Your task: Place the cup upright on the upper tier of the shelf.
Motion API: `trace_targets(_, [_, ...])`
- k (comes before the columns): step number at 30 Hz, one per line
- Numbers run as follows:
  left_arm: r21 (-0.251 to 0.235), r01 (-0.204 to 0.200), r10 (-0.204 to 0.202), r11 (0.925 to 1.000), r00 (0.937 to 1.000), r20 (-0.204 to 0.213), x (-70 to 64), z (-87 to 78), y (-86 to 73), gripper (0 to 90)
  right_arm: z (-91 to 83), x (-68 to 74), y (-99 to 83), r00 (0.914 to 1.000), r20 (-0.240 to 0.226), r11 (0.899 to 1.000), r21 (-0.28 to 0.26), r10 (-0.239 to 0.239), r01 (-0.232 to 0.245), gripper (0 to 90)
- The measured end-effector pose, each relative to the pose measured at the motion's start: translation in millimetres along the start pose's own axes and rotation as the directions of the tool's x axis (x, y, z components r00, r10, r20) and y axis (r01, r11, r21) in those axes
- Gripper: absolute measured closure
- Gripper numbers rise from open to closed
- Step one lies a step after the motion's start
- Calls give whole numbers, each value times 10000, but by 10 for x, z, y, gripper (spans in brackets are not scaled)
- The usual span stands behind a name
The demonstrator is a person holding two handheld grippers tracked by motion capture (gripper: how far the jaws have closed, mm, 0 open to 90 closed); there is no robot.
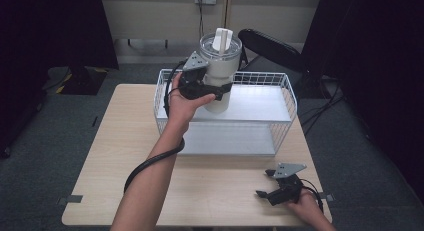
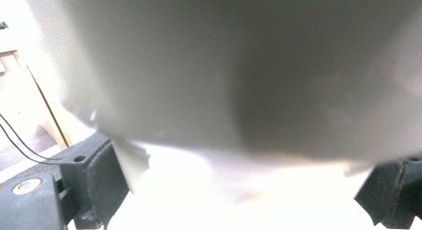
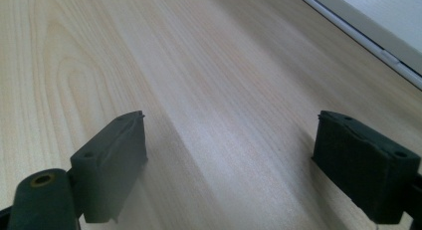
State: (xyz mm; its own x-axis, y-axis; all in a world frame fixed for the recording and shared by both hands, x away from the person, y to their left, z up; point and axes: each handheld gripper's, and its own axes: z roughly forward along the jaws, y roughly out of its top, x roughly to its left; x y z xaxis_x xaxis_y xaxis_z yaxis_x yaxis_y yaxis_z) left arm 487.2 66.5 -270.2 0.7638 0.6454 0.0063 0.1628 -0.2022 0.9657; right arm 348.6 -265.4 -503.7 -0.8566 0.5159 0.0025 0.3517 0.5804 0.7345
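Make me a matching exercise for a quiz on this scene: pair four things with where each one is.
Things:
1. tumbler
2. left gripper
3. right gripper
4. basket

Places or states:
A. open, low over the table's near right corner
B. standing on the table's far side
C. held above the basket
D. shut on the tumbler

Pairs: 1-C, 2-D, 3-A, 4-B

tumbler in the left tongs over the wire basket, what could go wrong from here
The left tongs grip the tumbler low on its smooth, tapering body, with the wide lidded top above, so it might tip or slip. It hangs over the wire basket, so lowering carelessly could knock the rim. The right tongs sit open, too far off to steady it.
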Motion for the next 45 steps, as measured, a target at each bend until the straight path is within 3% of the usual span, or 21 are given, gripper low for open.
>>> trace_targets(1, [520, 162, -161, 9985, 9999, -21, 7, -1, -15, 84, 0, 0, 0, 10000, -1, 10000, 1, 0, 0, 129])
trace_targets(3, [544, 344, -351, 9979, 9993, 106, 23, -9, -44, 83, 0, 0, 0, 10000, 1, 10000, 2, 1, -1, 128])
trace_targets(6, [455, 303, -312, 9985, 9993, 183, 18, -37, -70, 86, 1, -1, 0, 10000, 0, 10000, -5, -1, 1, 129])
trace_targets(10, [754, 365, -384, 9965, 9990, 246, 30, -56, -85, 88, -1, -1, 1, 10000, 3, 10000, 12, -1, 1, 128])
trace_targets(11, [1070, 250, -272, 9939, 9995, 186, 20, -69, -95, 93, 0, -1, 0, 10000, 0, 10000, -2, 1, -1, 128])
trace_targets(24, [1331, 226, -263, 9908, 9993, 259, 33, -198, -201, 151, 0, -1, 0, 10000, 3, 10000, -3, 2, -2, 129])
trace_targets(35, [1453, 356, -365, 9887, 9993, 34, 78, -403, -242, 157, 0, -1, 0, 10000, 1, 10000, -1, 3, -3, 129])
trace_targets(45, [1706, 232, -301, 9851, 9988, 380, 73, -629, -332, 156, 0, -1, 0, 10000, -3, 10000, -3, 3, -3, 129])
